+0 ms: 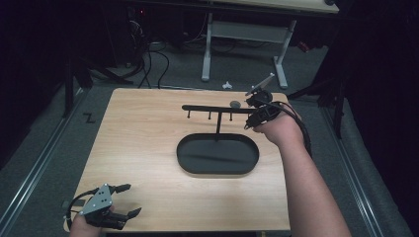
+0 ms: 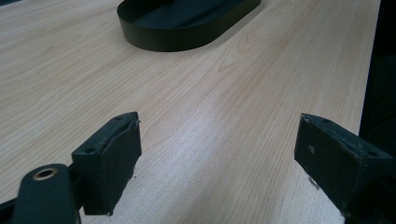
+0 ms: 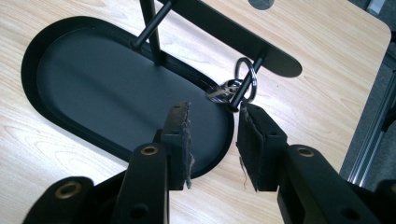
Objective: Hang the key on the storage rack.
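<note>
A black oval tray (image 1: pixel 184 159) sits at the middle right of the wooden table, and a thin post rises from it to a horizontal bar (image 1: pixel 212 108) with short pegs. In the right gripper view a metal key ring (image 3: pixel 246 77) with a key (image 3: pixel 223 91) hangs on the bar's end peg. My right gripper (image 3: pixel 215 116) is open just short of the ring, nothing between its jaws; from the high view it sits at the bar's right end (image 1: pixel 254 118). My left gripper (image 1: pixel 127 200) rests open at the near left corner, its jaws wide over bare wood (image 2: pixel 219 135).
A small grey disc (image 1: pixel 235 103) lies on the table behind the bar. The table's right edge runs close to my right hand. Beyond the far edge stand a white desk frame (image 1: pixel 244 34) and floor cables (image 1: pixel 148 64). The tray's near rim (image 2: pixel 187 39) lies ahead of the left gripper.
</note>
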`<state>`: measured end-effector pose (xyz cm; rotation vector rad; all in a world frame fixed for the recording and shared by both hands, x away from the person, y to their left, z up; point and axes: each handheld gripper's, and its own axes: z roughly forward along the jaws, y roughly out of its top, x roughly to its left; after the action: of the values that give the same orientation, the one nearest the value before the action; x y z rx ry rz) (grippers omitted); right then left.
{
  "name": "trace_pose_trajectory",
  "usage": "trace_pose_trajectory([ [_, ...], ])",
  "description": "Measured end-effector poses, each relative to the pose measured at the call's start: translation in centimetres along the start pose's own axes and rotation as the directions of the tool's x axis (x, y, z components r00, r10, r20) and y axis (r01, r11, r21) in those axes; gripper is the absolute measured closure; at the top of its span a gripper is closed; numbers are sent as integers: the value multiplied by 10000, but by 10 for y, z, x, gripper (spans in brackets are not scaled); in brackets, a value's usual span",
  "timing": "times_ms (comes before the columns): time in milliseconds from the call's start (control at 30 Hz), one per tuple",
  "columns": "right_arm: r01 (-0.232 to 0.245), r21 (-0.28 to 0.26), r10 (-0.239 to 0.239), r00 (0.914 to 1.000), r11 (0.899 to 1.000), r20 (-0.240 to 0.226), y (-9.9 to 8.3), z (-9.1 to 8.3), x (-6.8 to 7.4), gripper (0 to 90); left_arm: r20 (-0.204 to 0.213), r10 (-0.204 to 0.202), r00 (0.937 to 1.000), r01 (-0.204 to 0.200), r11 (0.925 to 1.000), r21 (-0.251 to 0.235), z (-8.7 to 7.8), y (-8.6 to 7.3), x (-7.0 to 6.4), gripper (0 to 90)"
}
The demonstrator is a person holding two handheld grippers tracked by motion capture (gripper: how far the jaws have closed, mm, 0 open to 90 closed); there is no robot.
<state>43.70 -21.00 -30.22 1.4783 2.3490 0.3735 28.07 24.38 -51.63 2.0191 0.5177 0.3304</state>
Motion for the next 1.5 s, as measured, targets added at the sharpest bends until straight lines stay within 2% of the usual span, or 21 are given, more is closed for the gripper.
trace_pose_trajectory([
  [400, -162, 18, 162, 9999, 9999, -28, -8, 2, -4, 609, 40, 3, 10000, -3, 10000, 33, 1, 0, 0, 153],
  [967, -478, 259, 486, 9984, 9985, -302, -28, 23, -5, 528, 104, 73, 9999, -75, 9998, 159, 4, 0, -1, 153],
  [1233, -754, 292, 765, 9963, 9967, -392, -47, 40, -8, 453, 91, 82, 9999, -83, 9998, 155, 4, 0, -1, 153],
  [1500, -1074, -10, 1071, 9922, 9942, -645, -75, 59, -11, 420, 78, 78, 9999, -79, 9998, 173, 4, 0, -2, 153],
])
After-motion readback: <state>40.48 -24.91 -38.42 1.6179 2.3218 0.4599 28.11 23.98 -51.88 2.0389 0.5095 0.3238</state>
